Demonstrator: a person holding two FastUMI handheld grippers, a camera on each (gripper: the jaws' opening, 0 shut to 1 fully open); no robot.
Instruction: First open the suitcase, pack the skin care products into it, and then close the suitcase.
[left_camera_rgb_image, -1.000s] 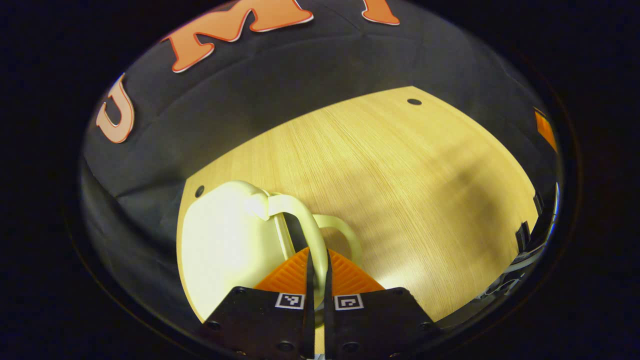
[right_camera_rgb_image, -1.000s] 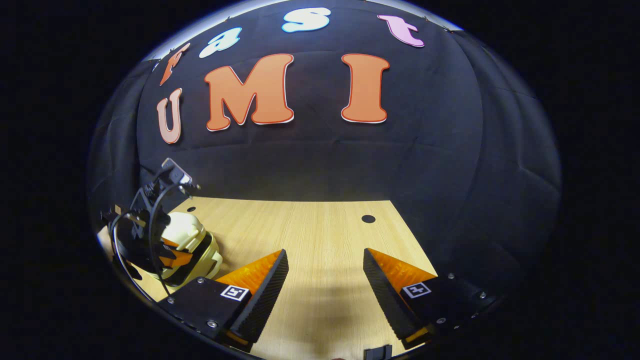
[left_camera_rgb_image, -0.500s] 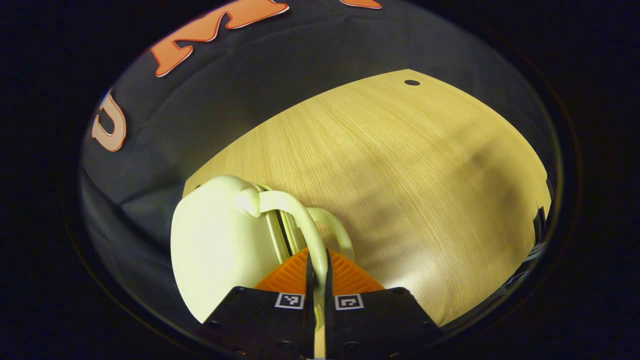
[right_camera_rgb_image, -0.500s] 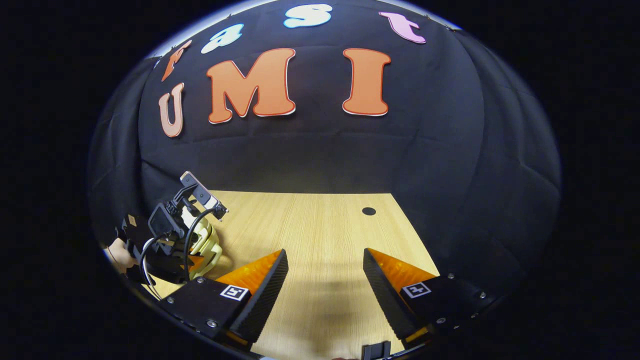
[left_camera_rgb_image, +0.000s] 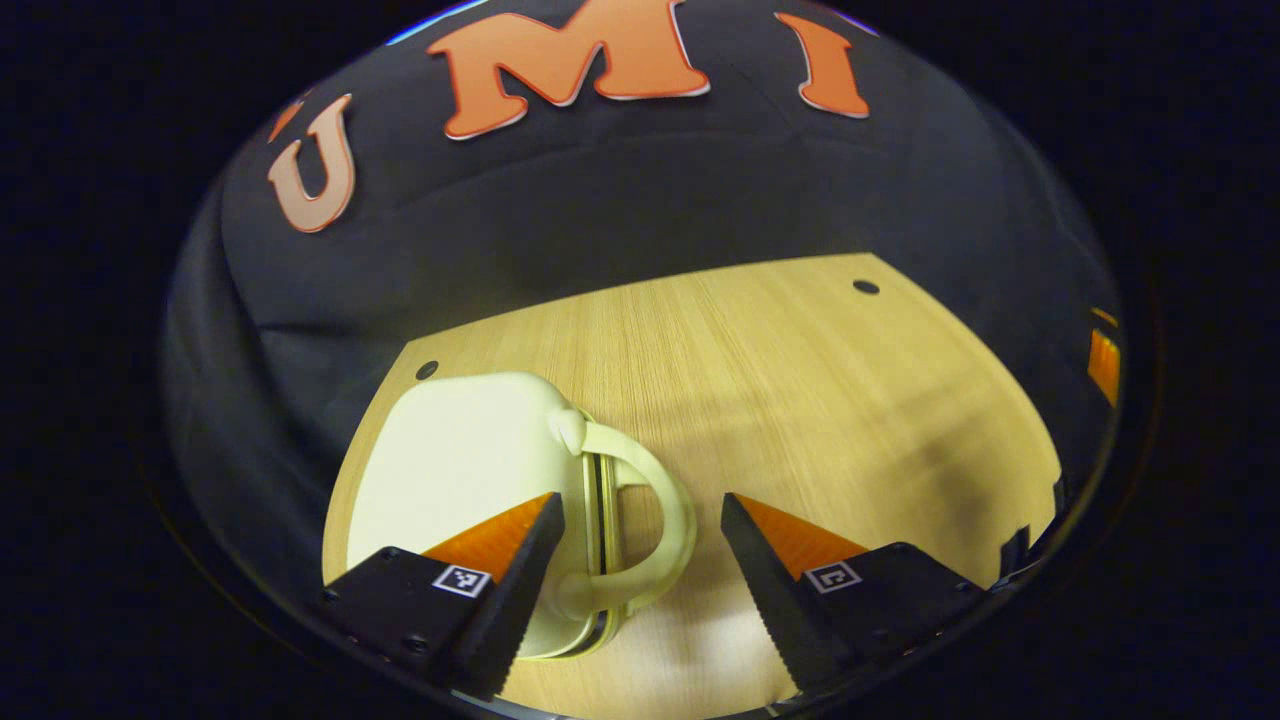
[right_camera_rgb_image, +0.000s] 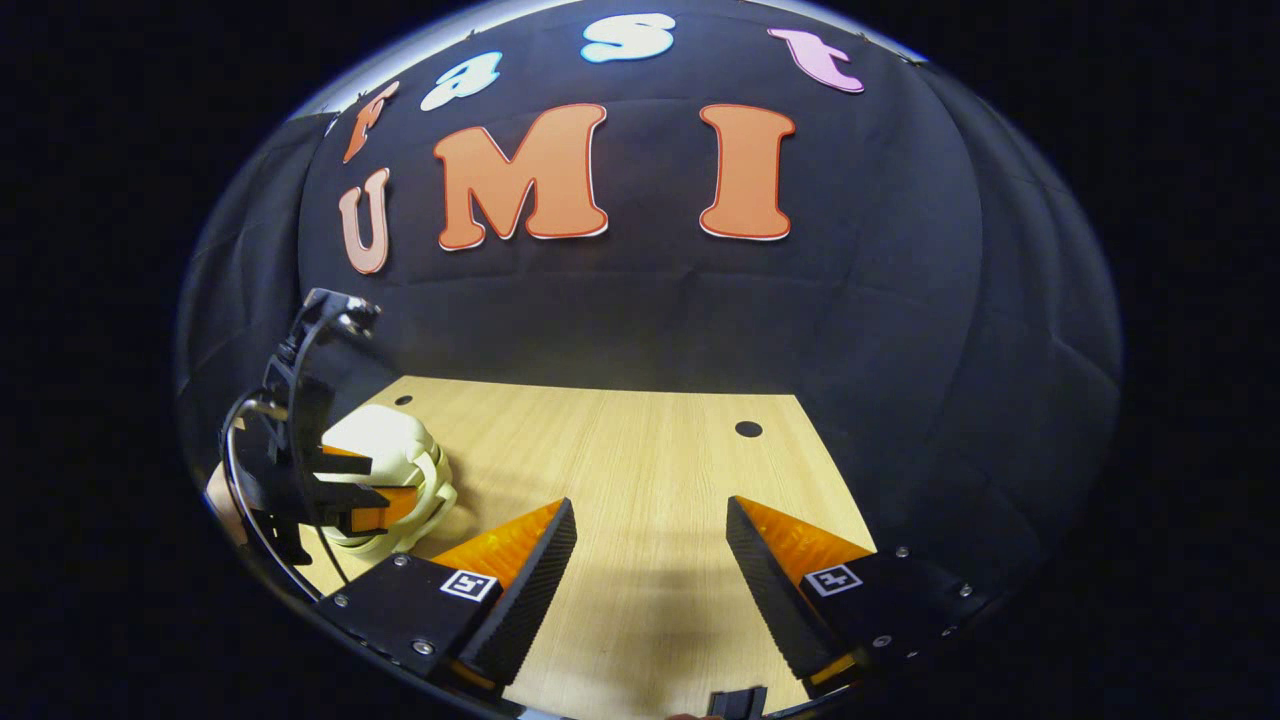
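Left claw (left_camera_rgb_image: 640, 545) has let go of the suitcase (left_camera_rgb_image: 470, 480) handle, spread wide; right claw (right_camera_rgb_image: 650, 550) wide, empty.

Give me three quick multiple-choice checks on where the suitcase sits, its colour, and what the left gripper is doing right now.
1. Where on the table is the suitcase?
A. near its left edge, by a corner hole
B. dead centre
C. against the right edge

2. What colour is the suitcase?
A. orange
B. cream
C. black

3. What state is the left gripper in?
A. shut on the handle
B. shut on nothing
C. open, fingers either side of the handle

Answers:
1. A: in both views it lies by the table's left edge.
2. B: shell and handle are pale cream.
3. C: a wide gap shows between the fingers.
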